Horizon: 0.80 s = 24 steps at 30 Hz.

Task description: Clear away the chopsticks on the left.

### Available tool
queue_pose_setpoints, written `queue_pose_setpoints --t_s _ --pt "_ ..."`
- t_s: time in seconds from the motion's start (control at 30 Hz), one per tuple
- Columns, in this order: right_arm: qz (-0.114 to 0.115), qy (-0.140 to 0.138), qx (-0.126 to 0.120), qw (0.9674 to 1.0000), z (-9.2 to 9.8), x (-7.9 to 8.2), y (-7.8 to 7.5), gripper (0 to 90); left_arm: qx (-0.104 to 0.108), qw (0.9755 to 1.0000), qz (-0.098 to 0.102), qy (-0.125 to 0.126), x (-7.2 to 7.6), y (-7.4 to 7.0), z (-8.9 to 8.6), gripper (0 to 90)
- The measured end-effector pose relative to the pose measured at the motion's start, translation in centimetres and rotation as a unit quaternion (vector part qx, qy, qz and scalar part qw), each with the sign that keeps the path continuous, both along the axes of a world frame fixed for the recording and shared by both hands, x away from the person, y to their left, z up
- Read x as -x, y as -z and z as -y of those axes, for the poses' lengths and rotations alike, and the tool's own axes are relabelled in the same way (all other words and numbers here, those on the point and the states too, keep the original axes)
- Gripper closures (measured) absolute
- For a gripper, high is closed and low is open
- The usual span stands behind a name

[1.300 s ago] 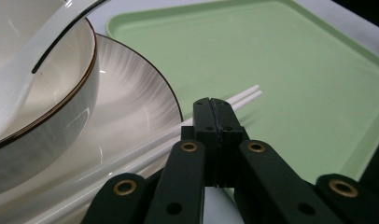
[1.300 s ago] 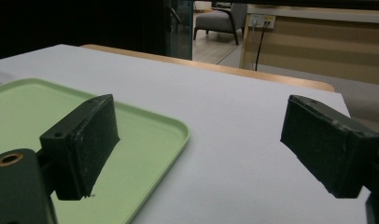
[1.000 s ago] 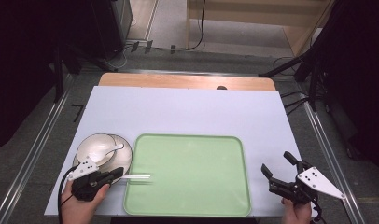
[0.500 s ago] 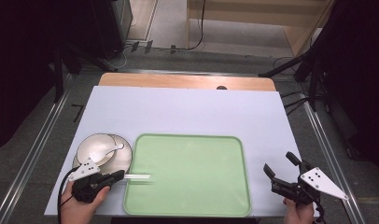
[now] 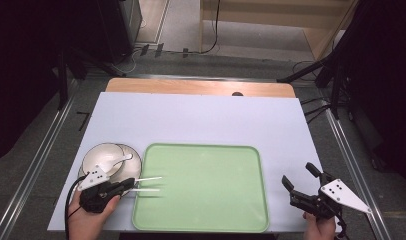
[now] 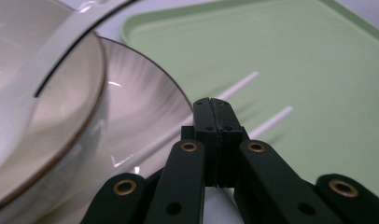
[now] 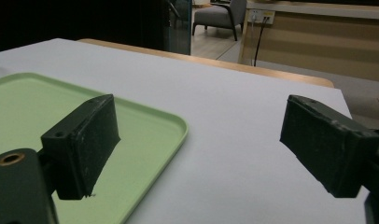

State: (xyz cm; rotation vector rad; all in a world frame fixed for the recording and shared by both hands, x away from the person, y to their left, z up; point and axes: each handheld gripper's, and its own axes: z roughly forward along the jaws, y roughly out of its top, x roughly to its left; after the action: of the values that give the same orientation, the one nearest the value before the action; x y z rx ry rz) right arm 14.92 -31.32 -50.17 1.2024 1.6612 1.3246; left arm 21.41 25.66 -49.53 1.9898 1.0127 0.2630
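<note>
My left gripper [image 5: 125, 187] sits at the table's near left corner, shut, its tips at the left rim of a green tray [image 5: 211, 220]. Two white chopsticks [image 5: 147, 184] reach from under those tips out over the tray. In the left gripper view the chopsticks [image 6: 241, 85] pass beneath the jaws, which are pressed flat together [image 6: 215, 108]. A pale bowl [image 5: 100, 156] with a white spoon [image 5: 116, 161] rests on a plate [image 5: 134, 169] just beyond that gripper. My right gripper [image 5: 298, 174] stands open and empty to the right of the tray, its jaws wide apart [image 7: 201, 135].
The tray [image 7: 145, 140] lies on a white table sheet [image 5: 206, 120] with bare sheet behind it and to its right. A wooden table edge [image 5: 201, 87] runs along the far side. Dark stands and cables sit on the floor beyond.
</note>
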Motion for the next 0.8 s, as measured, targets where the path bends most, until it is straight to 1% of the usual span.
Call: queue_pose_setpoints --t_s 0.03,0.07,0.1,0.17,0.2,0.23,0.27,0.37,0.4,0.5,0.6,0.73,0.8 --pt "0.001 0.001 0.000 1.0000 0.0 0.1 0.0 11.4 0.000 0.9999 -0.001 0.016 0.3 -0.1 0.0 90.0" --pt "0.001 0.001 0.000 1.0000 0.0 0.1 0.0 11.4 -0.001 0.9997 -0.005 0.025 0.5 -0.1 0.1 90.0" --pt "0.002 0.001 0.000 1.0000 0.1 0.1 0.0 11.4 -0.007 0.9993 -0.010 0.035 0.7 0.0 0.2 90.0" --pt "-0.001 0.001 -0.001 1.0000 0.1 0.1 0.0 11.4 -0.019 0.9988 -0.019 0.041 0.6 0.3 0.5 90.0" --pt "-0.001 0.001 -0.001 1.0000 0.1 0.1 0.0 11.4 -0.024 0.9987 -0.019 0.040 0.6 0.5 0.7 90.0" --pt "-0.002 -0.001 -0.002 1.0000 0.1 0.0 0.0 11.4 -0.031 0.9987 -0.018 0.038 0.4 0.6 0.9 90.0" --pt "-0.002 -0.001 -0.002 1.0000 0.1 0.0 0.0 11.5 -0.033 0.9987 -0.018 0.035 0.3 0.6 1.0 90.0" --pt "-0.001 -0.003 0.003 1.0000 -0.1 0.0 0.0 11.5 -0.030 0.9992 -0.015 0.019 -0.2 0.5 1.2 90.0" --pt "-0.001 -0.003 0.003 1.0000 -0.1 0.0 0.0 11.5 -0.029 0.9994 -0.015 0.011 -0.5 0.5 1.2 90.0" --pt "-0.004 -0.003 0.002 1.0000 -0.1 -0.1 0.1 11.4 -0.013 0.9997 -0.019 -0.001 -1.1 0.6 1.3 90.0" --pt "-0.007 -0.002 0.003 1.0000 -0.1 -0.1 0.1 11.5 -0.012 0.9997 -0.018 -0.010 -1.5 0.6 1.6 90.0" --pt "-0.007 -0.003 0.005 1.0000 -0.2 -0.1 0.2 11.5 -0.001 0.9994 -0.019 -0.029 -2.0 0.7 1.7 90.0" --pt "-0.010 -0.003 0.005 0.9999 -0.2 -0.1 0.2 11.4 -0.004 0.9988 -0.016 -0.045 -2.3 0.7 1.7 90.0"
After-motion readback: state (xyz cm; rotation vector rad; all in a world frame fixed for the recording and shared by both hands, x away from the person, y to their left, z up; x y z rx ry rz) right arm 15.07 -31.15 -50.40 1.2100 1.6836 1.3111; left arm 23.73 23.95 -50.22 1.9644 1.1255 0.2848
